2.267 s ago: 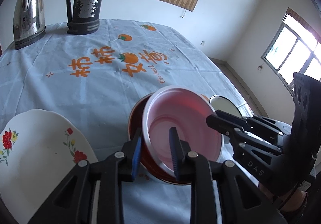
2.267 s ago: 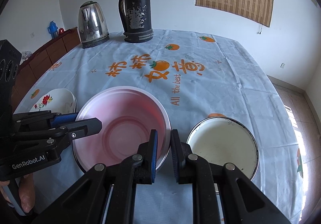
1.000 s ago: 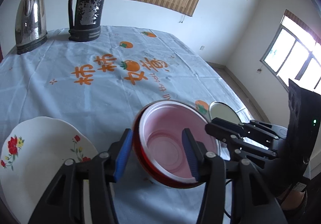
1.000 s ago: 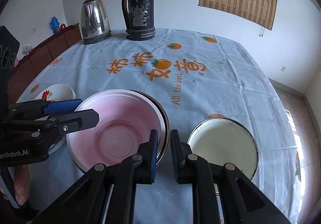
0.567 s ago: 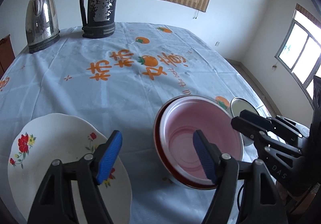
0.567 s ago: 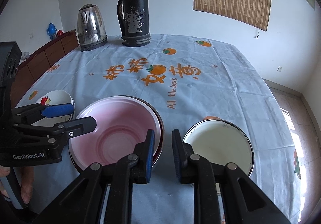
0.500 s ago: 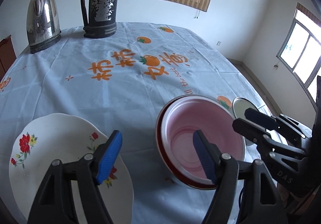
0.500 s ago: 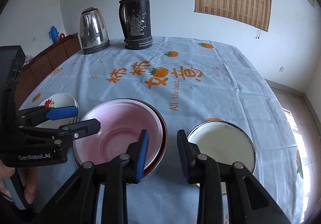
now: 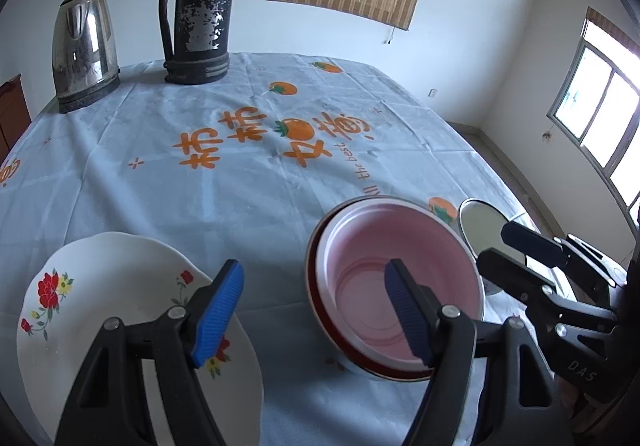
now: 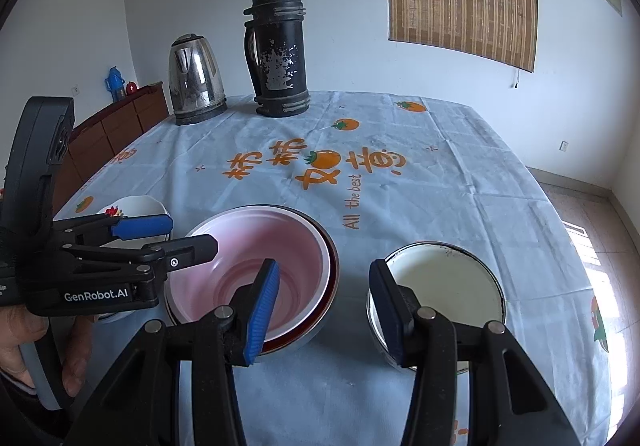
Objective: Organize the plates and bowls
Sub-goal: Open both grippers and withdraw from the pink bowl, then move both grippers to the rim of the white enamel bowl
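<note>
Ribbed blue fingers [image 10: 262, 304] of right gripper [image 10: 324, 304] opening, empty, left gripper [image 9: 316, 310] released, glossy pink bowl [image 9: 400, 286] nested in red-rimmed bowl [image 9: 314, 286]

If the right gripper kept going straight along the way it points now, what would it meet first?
Probably the tablecloth in the gap between the pink bowl and the white bowl; depth is unclear. Its jaws are opening, nothing between them.

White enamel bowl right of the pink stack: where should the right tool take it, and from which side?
Pinch the white enamel bowl by its near rim, one finger inside the wall and one outside, coming from the camera side and above. It sits upright and empty, apart from the pink bowl. The right tool, jaws opening with nothing between them, already hovers beside that edge.
</note>
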